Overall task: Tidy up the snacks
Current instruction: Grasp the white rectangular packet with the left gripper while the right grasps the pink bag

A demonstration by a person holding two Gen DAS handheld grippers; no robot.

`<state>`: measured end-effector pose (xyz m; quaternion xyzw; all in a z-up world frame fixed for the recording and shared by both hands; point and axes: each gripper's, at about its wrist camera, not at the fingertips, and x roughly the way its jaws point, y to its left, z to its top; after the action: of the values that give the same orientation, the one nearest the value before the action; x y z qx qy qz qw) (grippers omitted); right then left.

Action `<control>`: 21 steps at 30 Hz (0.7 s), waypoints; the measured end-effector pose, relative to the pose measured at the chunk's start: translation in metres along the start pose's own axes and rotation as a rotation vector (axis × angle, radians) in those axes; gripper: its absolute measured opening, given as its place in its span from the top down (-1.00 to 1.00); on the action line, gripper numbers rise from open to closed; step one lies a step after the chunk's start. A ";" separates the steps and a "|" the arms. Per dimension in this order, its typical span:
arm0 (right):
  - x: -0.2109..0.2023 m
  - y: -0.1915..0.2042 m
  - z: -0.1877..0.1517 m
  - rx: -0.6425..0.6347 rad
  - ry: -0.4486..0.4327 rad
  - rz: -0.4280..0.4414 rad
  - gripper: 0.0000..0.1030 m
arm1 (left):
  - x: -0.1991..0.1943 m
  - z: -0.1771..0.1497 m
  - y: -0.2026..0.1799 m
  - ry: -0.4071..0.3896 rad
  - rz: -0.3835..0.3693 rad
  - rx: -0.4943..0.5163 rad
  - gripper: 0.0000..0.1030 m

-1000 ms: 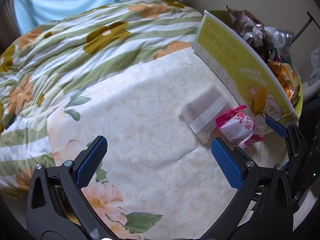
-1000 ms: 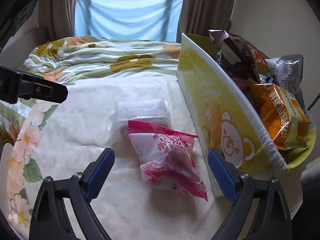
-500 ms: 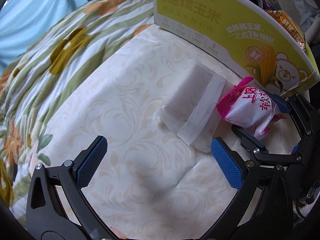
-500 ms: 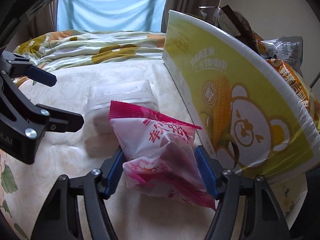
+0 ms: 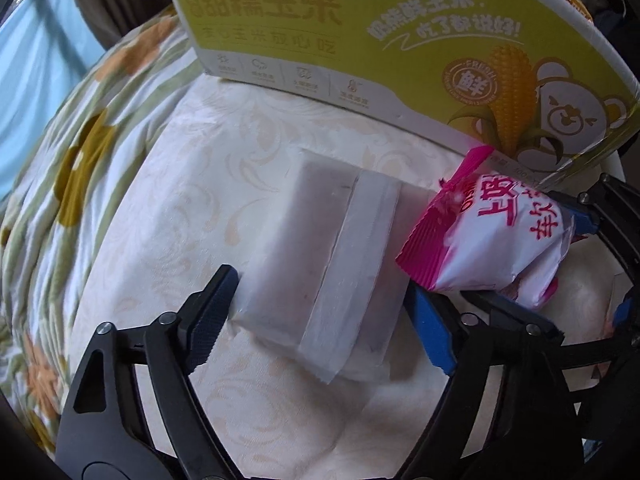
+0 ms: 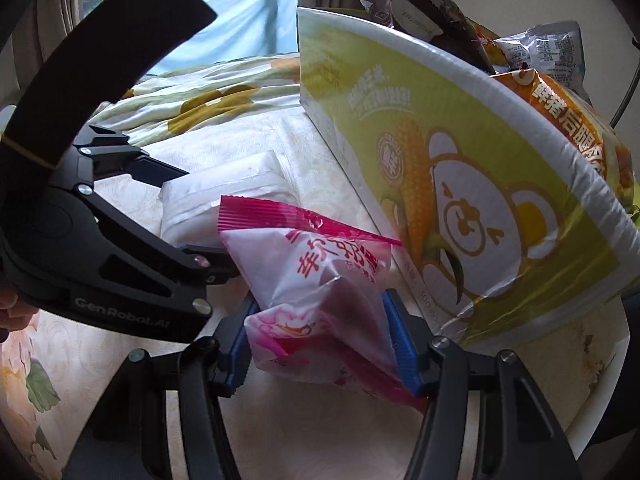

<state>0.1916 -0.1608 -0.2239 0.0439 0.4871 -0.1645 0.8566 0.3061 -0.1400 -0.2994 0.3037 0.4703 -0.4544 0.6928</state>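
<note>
A white translucent packet [image 5: 320,260] lies flat on the cream bedspread [image 5: 180,220]. My left gripper [image 5: 320,320] straddles it, jaws closing, with both blue pads touching its side edges. Just to its right is a pink and white snack packet [image 6: 320,280], with one corner over the white packet [image 6: 224,188]. My right gripper [image 6: 320,344] is closing on that pink packet, which bulges between the pads. In the left wrist view the same pink packet [image 5: 492,240] sits in the right gripper [image 5: 532,256]. A yellow corn-and-bear box [image 6: 440,160] stands close behind both packets.
The yellow box [image 5: 400,40] holds several snack bags, among them an orange bag [image 6: 580,120] and a brown wrapper [image 6: 420,12]. A floral quilt [image 5: 80,160] is bunched at the left and far side. The left gripper's black frame [image 6: 100,248] crowds the left of the right wrist view.
My left gripper came down and in over the white packet and its jaws narrowed onto it. The right jaws went from wide open to squeezing the pink packet.
</note>
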 end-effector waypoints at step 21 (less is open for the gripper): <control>0.006 -0.001 0.002 -0.016 0.006 0.022 -0.06 | -0.029 -0.060 0.010 0.002 0.044 -0.254 -0.23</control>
<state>0.1962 -0.1636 -0.2277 0.0427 0.4904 -0.1511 0.8572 0.2885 -0.0750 -0.2949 0.2243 0.5179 -0.3756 0.7351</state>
